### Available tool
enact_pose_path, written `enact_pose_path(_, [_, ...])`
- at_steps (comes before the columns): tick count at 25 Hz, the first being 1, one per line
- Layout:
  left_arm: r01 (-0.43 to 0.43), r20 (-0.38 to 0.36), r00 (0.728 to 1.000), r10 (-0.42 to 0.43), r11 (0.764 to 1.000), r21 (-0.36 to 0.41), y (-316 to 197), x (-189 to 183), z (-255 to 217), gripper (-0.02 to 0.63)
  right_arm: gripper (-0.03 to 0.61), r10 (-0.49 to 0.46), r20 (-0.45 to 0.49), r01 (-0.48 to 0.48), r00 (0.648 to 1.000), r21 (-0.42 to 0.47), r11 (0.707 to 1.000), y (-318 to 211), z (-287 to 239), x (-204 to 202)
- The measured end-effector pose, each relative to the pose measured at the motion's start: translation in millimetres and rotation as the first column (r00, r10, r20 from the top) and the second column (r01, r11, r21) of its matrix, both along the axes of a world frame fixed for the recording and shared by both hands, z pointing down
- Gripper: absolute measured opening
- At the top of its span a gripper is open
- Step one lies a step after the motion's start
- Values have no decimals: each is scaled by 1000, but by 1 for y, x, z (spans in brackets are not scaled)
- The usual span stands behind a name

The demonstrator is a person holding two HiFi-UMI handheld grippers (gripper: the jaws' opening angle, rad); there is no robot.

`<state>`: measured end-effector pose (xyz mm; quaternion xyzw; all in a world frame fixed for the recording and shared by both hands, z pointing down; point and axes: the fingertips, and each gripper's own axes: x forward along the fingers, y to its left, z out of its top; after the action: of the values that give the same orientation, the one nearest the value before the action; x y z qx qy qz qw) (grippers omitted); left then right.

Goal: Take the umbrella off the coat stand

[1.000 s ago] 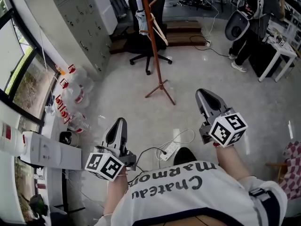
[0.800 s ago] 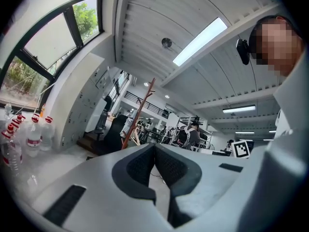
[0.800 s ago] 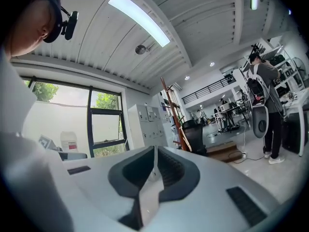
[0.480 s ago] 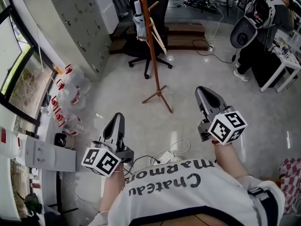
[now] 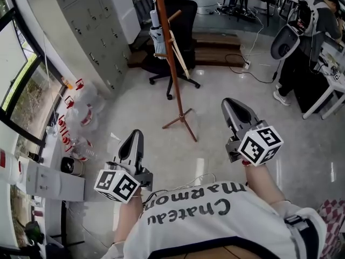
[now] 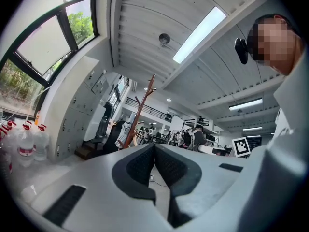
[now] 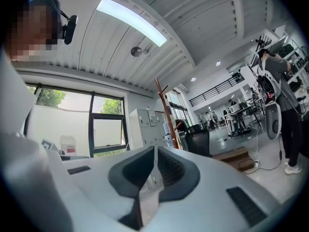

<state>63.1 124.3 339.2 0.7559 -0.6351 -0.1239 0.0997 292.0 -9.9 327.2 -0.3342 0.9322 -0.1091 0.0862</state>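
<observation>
A tall brown wooden coat stand (image 5: 170, 63) rises from the floor ahead of me, its feet spread on the pale tiles. A folded pale umbrella (image 5: 156, 34) hangs upright against the left side of its pole, high up. My left gripper (image 5: 136, 136) and right gripper (image 5: 230, 104) are held level and point toward the stand, well short of it, both shut with nothing between the jaws. In the left gripper view the stand (image 6: 140, 111) and umbrella (image 6: 124, 131) are small and far beyond the jaw tips (image 6: 154, 146). The right gripper view shows the stand (image 7: 163, 111) above its shut tips (image 7: 155, 149).
A black office chair (image 5: 181, 20) stands just behind the coat stand, with a low wooden platform (image 5: 216, 40) beyond. Grey lockers (image 5: 91, 31) and several water bottles (image 5: 81, 109) line the left wall. A person (image 5: 302, 36) stands by a white table (image 5: 330, 63) at right.
The coat stand has drawn closer and sits lower in the head view as both grippers advance toward it. Both pairs of jaws stay shut.
</observation>
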Motion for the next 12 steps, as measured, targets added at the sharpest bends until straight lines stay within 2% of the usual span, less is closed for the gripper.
enact_pose_path(6, [2,-36,999,-3,999,-39,-24,-1,15,25,41,-33,-14,32,999,-54,998,-24,23,-11])
enact_pose_path(12, [2,-33,999,-3,999,-41,-45,-14,14,25,41,-62,-11,61,998,-92,994,-39,32,-32])
